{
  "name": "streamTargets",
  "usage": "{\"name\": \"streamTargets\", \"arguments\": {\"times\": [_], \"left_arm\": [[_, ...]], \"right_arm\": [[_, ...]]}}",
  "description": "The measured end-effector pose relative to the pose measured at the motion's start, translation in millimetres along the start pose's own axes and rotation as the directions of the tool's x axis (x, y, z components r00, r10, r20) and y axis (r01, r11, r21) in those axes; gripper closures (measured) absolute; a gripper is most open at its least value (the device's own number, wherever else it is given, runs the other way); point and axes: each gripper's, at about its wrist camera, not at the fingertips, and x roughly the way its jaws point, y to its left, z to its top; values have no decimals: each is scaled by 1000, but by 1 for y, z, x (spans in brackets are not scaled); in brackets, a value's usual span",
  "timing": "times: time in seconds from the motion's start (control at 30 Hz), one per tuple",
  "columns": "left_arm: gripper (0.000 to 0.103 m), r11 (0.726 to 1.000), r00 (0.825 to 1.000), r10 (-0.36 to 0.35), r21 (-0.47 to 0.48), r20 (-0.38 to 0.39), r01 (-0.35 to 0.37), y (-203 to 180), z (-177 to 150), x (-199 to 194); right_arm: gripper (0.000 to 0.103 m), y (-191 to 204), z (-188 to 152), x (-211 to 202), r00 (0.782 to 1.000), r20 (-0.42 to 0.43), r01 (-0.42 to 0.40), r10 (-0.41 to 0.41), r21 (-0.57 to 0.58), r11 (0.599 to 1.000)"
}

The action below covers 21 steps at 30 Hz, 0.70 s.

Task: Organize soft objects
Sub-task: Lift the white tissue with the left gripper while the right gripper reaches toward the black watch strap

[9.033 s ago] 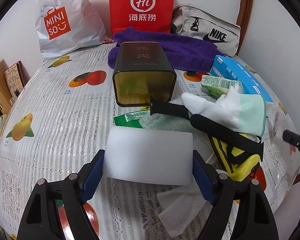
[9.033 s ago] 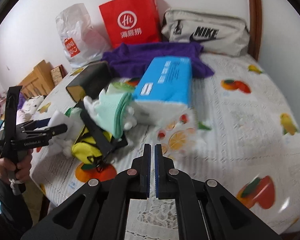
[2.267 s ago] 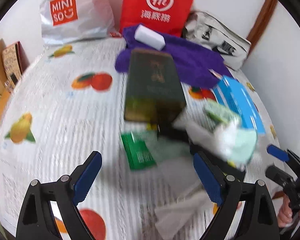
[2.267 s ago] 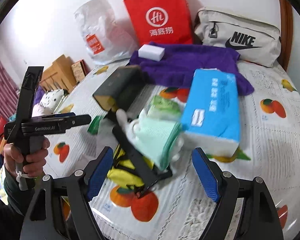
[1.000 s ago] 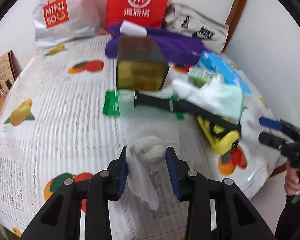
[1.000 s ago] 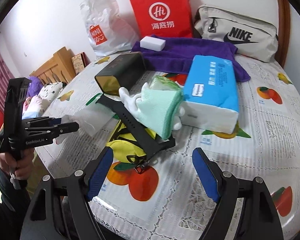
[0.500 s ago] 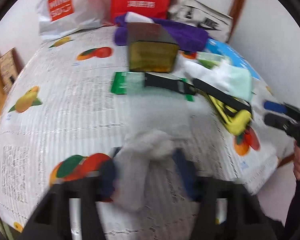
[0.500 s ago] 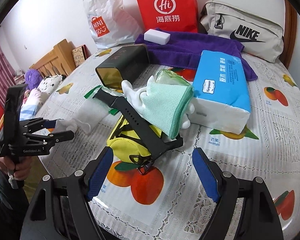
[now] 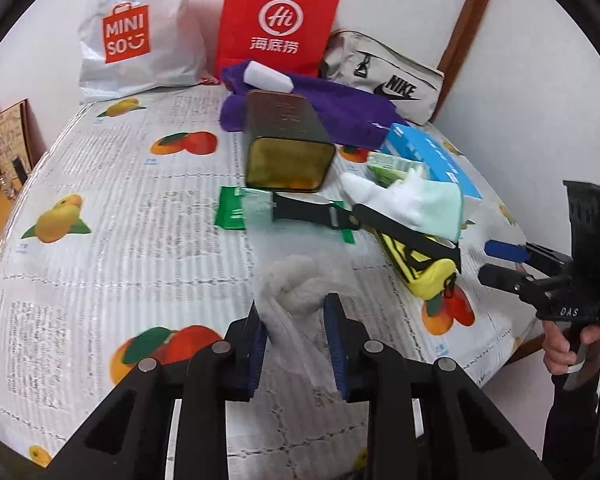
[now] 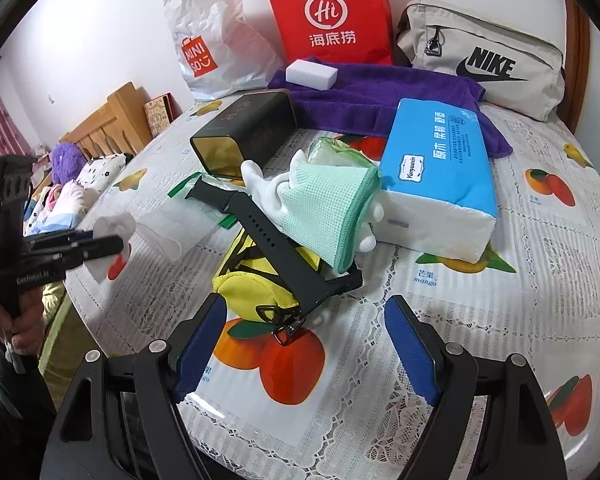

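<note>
My left gripper (image 9: 296,320) has a crumpled white tissue (image 9: 300,288) between its blue pads, which press on it; its jaws are closing. In the right wrist view the left gripper (image 10: 100,242) hangs at the table's left edge with the tissue (image 10: 114,222) bunched at its tips. A white sponge (image 10: 311,73) lies on the purple towel (image 10: 380,96) at the back. My right gripper (image 10: 304,336) stands open over the tablecloth, just short of a yellow pouch (image 10: 256,284), with nothing between its fingers. A white and green glove (image 10: 324,208) lies over a black strap (image 10: 268,236).
A dark tin box (image 9: 288,148) lies on its side mid-table, a green packet (image 9: 230,212) in front of it. A blue tissue pack (image 10: 436,168) lies right of the glove. A white bag (image 9: 136,36), a red bag (image 9: 276,20) and a beige pouch (image 10: 484,56) line the wall.
The left gripper's jaws have narrowed onto the white tissue and raised it slightly off the cloth. The right gripper has stayed where it was, still wide.
</note>
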Motion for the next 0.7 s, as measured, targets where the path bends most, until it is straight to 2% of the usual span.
{"name": "streamTargets", "arguments": {"times": [0.1, 0.23, 0.27, 0.3, 0.33, 0.37, 0.4, 0.5, 0.57, 0.7], "left_arm": [[76, 996, 996, 87, -24, -9, -87, 10, 1, 4], [76, 986, 990, 137, -91, -32, -140, 32, 0, 8], [76, 987, 993, 115, -108, -32, -118, 36, -1, 8], [76, 989, 998, 61, -132, -27, -64, 41, -1, 7], [76, 987, 1000, -25, -159, -20, 21, 44, -2, 6], [76, 982, 996, -82, -171, -18, 78, 44, -3, 6], [76, 982, 995, -97, -163, -21, 93, 41, -4, 6], [76, 990, 995, -99, -98, -20, 97, 24, -5, 7], [76, 990, 994, -111, -87, -14, 109, 17, -4, 6], [76, 997, 999, -34, -63, -20, 33, 10, 4, 12]], "right_arm": [[22, 0, 0, 0, 1000, -2, 2, -2, -1, 1000], [22, 0, 0, 0, 1000, -1, 1, -1, 2, 1000], [22, 0, 0, 0, 1000, 0, -1, 1, 2, 1000], [22, 0, 0, 0, 1000, 0, -2, 2, 2, 1000], [22, 1, 1, 0, 1000, -1, -2, 2, 2, 1000], [22, 1, 1, 1, 1000, -3, -3, 3, 1, 1000], [22, 2, 1, 2, 1000, -6, -4, 4, -1, 1000], [22, 5, 2, 5, 1000, -13, -4, 4, -9, 1000], [22, 6, 2, 5, 1000, -12, -4, 4, -14, 1000], [22, 7, 4, 5, 1000, -4, -10, 10, -11, 1000]]}}
